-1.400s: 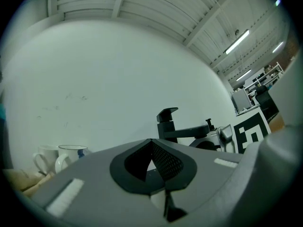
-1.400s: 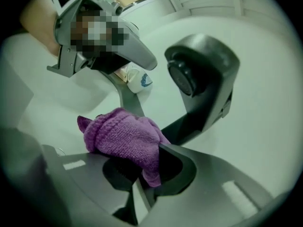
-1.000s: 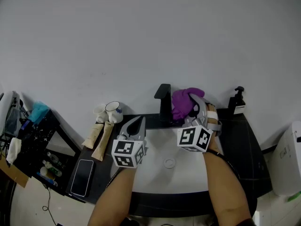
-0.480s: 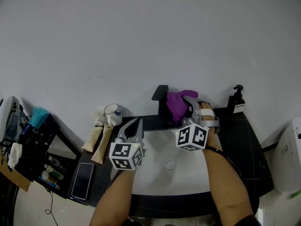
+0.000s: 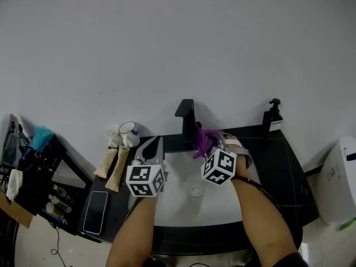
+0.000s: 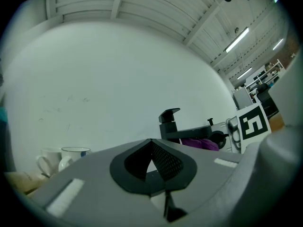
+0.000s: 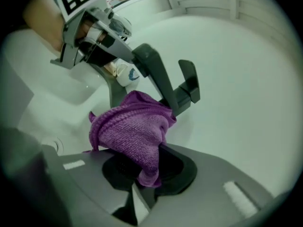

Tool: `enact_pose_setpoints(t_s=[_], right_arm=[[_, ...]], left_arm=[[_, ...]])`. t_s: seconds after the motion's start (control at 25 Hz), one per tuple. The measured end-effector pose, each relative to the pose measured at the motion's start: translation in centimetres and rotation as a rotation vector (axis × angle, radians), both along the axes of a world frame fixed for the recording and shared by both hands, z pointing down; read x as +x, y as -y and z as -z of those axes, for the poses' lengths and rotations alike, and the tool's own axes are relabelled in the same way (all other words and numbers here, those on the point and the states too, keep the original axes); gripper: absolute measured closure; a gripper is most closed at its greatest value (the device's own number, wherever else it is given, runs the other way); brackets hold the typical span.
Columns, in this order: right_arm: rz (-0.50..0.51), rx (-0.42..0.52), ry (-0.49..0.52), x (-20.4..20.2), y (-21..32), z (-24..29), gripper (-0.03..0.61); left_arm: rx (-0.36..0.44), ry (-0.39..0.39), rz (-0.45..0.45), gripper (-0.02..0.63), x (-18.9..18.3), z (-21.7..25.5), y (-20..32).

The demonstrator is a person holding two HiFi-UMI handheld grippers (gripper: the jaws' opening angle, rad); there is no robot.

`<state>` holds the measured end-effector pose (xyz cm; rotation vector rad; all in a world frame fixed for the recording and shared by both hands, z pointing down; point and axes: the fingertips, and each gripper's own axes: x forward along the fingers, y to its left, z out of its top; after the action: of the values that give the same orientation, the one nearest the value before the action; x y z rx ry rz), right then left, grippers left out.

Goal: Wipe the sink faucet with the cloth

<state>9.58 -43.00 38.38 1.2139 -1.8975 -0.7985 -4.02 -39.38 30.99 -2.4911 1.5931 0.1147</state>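
White mug (image 5: 129, 131) at 9 o'clock of faucet, apart from work. Left gripper (image 5: 151, 144) at 8 o'clock of faucet, jaws together, nothing between. Black faucet (image 5: 186, 118) upright at back of sink (image 5: 178, 210). Purple cloth (image 5: 201, 141) bunched, touching faucet at 4 o'clock. Right gripper (image 5: 210, 145) pinches cloth's tail. Cloth looks soft, light, knitted; better to hold thick fold, so it does not slip out.
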Motion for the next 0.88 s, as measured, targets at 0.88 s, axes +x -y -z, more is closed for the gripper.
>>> enact_pose_setpoints(t_s=[0.88], right_arm=[[-0.059,-0.403,1.921,-12.4,0.0,2.6,0.52]], left_arm=[[0.359,-0.054,0.364,0.597,-10.5,9.2,-6.5]])
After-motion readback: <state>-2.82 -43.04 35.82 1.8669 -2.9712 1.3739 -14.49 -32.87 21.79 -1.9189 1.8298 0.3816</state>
